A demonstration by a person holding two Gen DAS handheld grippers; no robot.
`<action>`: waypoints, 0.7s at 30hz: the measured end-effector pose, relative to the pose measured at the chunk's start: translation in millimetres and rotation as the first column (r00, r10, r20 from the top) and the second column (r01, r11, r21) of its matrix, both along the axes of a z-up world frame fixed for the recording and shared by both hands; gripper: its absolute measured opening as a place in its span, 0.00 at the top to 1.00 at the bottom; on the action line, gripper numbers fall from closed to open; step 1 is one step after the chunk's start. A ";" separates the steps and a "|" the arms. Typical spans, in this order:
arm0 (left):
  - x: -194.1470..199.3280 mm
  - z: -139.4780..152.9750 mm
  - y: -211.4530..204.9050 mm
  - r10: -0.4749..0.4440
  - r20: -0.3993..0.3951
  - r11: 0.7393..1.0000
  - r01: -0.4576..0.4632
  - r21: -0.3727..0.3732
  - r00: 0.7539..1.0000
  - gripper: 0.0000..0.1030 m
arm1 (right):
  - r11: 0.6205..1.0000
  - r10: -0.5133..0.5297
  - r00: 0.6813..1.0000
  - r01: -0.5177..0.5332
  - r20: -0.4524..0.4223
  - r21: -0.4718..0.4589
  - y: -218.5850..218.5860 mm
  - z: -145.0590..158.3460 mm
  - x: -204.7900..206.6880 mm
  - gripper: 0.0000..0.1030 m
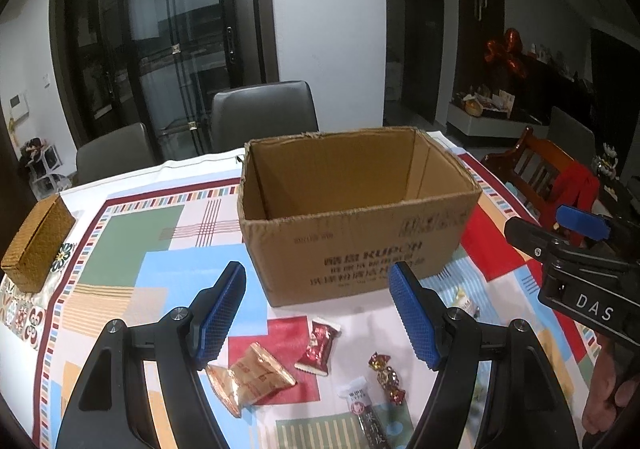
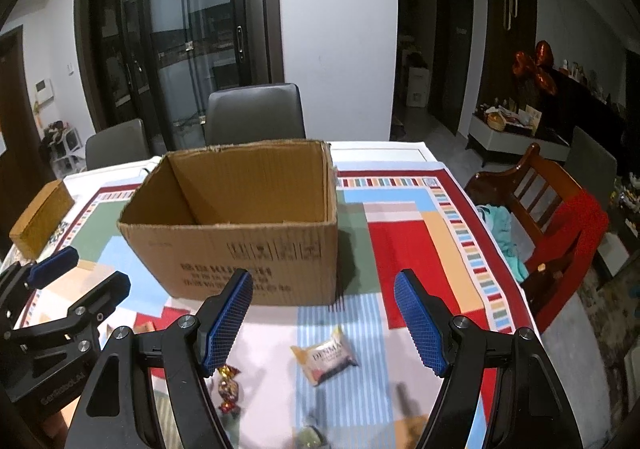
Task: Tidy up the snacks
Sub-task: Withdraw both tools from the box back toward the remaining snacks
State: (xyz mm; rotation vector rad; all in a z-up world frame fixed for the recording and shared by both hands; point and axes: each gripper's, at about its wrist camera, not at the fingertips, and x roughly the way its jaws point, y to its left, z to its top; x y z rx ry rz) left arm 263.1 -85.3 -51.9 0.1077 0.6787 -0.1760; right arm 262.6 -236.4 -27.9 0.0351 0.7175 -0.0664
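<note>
An open cardboard box (image 1: 352,249) stands on the patterned tablecloth; it also shows in the right wrist view (image 2: 240,249), and looks empty. In front of it lie loose snacks: an orange packet (image 1: 250,375), a red packet (image 1: 318,347), a twisted red-gold candy (image 1: 386,377) and a dark bar (image 1: 366,415). My left gripper (image 1: 318,315) is open and empty above them. My right gripper (image 2: 324,319) is open and empty above a white DENMA packet (image 2: 324,357), with the same candy (image 2: 228,389) at its left finger.
A woven brown box (image 1: 38,245) sits at the table's left edge. Grey chairs (image 1: 262,113) stand behind the table and a wooden chair (image 2: 540,217) with red cloth stands at the right. The right gripper's body (image 1: 580,261) shows at the right of the left view.
</note>
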 end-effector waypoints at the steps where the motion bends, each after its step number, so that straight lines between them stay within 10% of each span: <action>1: -2.0 -1.8 -0.5 -0.003 -0.003 1.000 0.003 0.000 1.000 0.29 | 1.000 0.000 1.000 0.000 -0.003 -0.001 -0.3 -1.2 -1.5 0.28; 21: -36.0 -43.2 -0.1 0.016 -0.087 1.000 -0.018 -0.019 0.996 0.29 | 0.999 0.023 0.996 -0.026 -0.092 -0.028 4.1 -46.6 -37.0 0.28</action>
